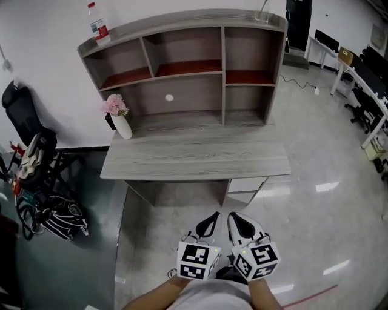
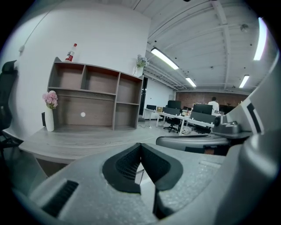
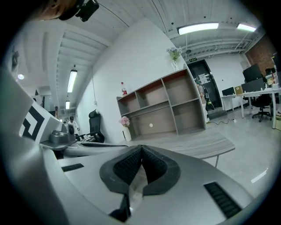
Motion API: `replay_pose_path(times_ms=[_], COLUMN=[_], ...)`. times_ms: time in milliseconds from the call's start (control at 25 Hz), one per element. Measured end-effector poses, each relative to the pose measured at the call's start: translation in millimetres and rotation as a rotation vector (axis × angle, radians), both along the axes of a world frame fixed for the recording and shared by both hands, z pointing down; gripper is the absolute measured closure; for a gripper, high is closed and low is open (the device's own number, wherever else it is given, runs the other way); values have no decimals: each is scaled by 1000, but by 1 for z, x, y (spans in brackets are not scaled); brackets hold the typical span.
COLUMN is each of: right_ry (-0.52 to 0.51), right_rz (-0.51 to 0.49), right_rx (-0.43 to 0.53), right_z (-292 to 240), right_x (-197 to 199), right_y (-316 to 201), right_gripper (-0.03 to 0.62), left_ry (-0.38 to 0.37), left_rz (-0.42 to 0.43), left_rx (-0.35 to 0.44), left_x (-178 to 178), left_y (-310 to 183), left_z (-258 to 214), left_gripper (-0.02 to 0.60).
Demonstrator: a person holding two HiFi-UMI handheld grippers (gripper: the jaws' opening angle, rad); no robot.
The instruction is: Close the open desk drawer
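Both jaws of the left gripper (image 1: 212,219) and right gripper (image 1: 234,220) are pressed together, empty. Ahead of these 2, well apart, the drawer (image 1: 247,185) under the desk (image 1: 194,158) looks pushed in, so little seems left.

In the head view the desk top (image 1: 194,158) overhung the drawer (image 1: 247,184), so only a strip of its front showed and how far it stood out could not be told. The plant (image 1: 263,12) on the shelf unit (image 1: 182,22) ran off the top edge, and the person's forearms (image 1: 154,298) ran off the bottom.
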State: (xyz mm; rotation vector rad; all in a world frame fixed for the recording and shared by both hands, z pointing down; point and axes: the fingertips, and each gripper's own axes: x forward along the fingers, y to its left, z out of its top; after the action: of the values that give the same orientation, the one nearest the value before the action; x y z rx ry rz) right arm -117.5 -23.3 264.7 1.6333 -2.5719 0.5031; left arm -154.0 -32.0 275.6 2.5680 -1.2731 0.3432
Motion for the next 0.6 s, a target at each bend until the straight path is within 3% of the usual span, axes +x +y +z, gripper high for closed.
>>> replay_pose_path(times_ms=[320, 600], right_ry=[28, 39], right_rz=[12, 26], right_rx=[7, 10], right_z=[-2, -3], right_x=[-34, -41], right_y=[17, 25], right_gripper=[594, 594], left_ry=[10, 12], left_rz=[19, 35], left_rx=[2, 8], left_x=[-31, -38], left_y=[17, 24], left_z=[-2, -4], left_gripper=[577, 577])
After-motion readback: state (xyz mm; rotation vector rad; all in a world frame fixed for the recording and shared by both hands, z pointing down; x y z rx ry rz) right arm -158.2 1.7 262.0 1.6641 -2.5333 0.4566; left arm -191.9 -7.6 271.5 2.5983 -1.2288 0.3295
